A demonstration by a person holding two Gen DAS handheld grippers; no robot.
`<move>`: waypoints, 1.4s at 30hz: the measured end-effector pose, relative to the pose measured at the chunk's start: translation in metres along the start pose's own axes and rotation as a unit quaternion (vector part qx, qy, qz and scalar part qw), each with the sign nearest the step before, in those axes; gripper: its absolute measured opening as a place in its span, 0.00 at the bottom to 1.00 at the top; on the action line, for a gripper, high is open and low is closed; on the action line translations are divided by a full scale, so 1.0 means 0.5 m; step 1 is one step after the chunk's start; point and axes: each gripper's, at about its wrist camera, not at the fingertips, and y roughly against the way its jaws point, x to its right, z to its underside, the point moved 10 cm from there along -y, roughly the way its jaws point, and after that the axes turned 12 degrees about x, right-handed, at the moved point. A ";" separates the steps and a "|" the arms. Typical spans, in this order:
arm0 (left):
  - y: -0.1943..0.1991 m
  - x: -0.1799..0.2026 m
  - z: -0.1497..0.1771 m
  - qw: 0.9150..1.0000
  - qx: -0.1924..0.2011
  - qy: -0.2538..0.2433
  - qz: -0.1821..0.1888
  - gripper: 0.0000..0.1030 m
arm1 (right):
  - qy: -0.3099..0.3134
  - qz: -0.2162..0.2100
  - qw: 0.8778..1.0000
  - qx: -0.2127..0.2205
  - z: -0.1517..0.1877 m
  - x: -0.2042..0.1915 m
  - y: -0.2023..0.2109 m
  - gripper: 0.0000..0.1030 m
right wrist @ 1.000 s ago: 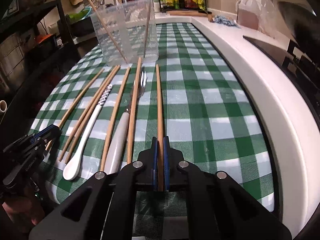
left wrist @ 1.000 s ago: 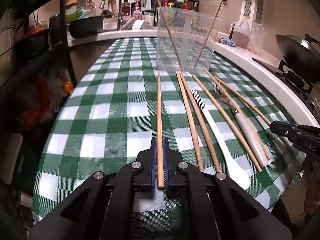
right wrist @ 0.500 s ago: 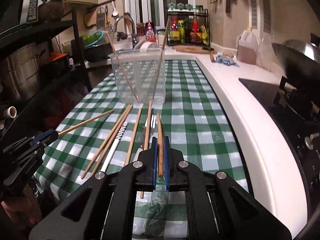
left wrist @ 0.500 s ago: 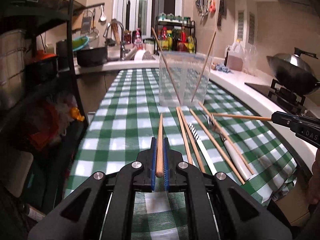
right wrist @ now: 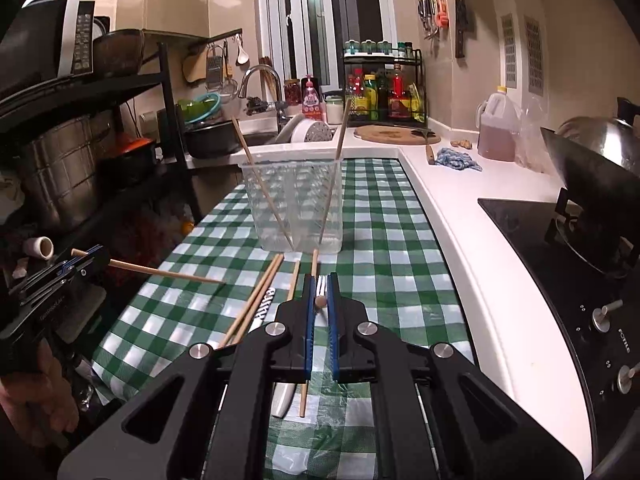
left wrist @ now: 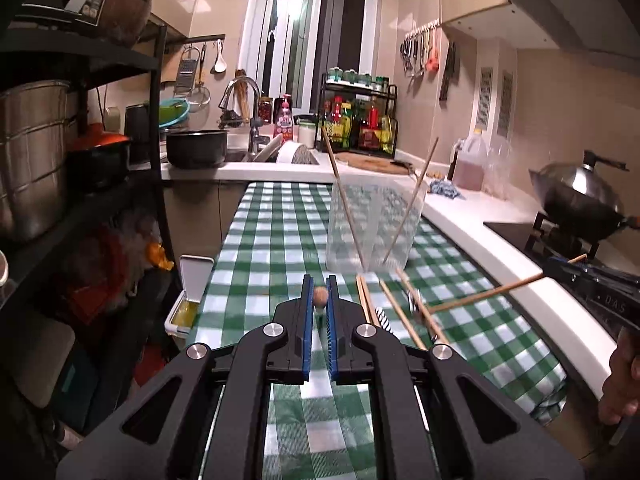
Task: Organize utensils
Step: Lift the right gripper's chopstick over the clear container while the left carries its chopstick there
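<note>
My left gripper (left wrist: 319,294) is shut on a wooden chopstick (left wrist: 319,294) that points straight at the camera; from the right wrist view the same chopstick (right wrist: 168,274) slopes down over the cloth from that gripper (right wrist: 86,258). My right gripper (right wrist: 320,300) is shut on another chopstick (right wrist: 320,301), seen from the left as a stick (left wrist: 484,294) slanting down from the gripper (left wrist: 560,266). A clear plastic container (left wrist: 374,226), also in the right wrist view (right wrist: 298,204), holds two chopsticks. Several chopsticks (right wrist: 252,306), a white spoon (right wrist: 266,306) and a fork (right wrist: 321,286) lie on the checked cloth.
The green checked tablecloth (left wrist: 276,248) covers a narrow table. A white counter (right wrist: 452,216) runs along the right with a stove and wok (left wrist: 580,196). A dark shelf rack with pots (left wrist: 60,152) stands left. The sink and bottles (left wrist: 356,124) are at the back.
Both grippers have lifted their chopsticks off the cloth and risen well above the table. Each chopstick now points head-on at its own camera, tips tilted downward.
</note>
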 end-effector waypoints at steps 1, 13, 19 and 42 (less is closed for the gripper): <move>0.000 0.000 -0.007 1.000 0.001 0.001 0.000 0.06 | -0.002 -0.001 1.000 0.002 -0.008 -0.001 0.003 0.06; -0.001 0.001 -0.141 1.000 0.005 0.008 0.005 0.06 | 0.000 -0.011 1.000 -0.001 -0.114 -0.018 0.005 0.06; -0.011 0.008 -0.159 1.000 -0.017 0.011 0.006 0.06 | -0.006 -0.007 1.000 -0.022 -0.143 -0.017 -0.002 0.06; -0.197 0.021 -0.263 0.997 -0.047 0.036 0.058 0.06 | 0.006 0.004 1.000 0.001 -0.335 -0.004 -0.087 0.06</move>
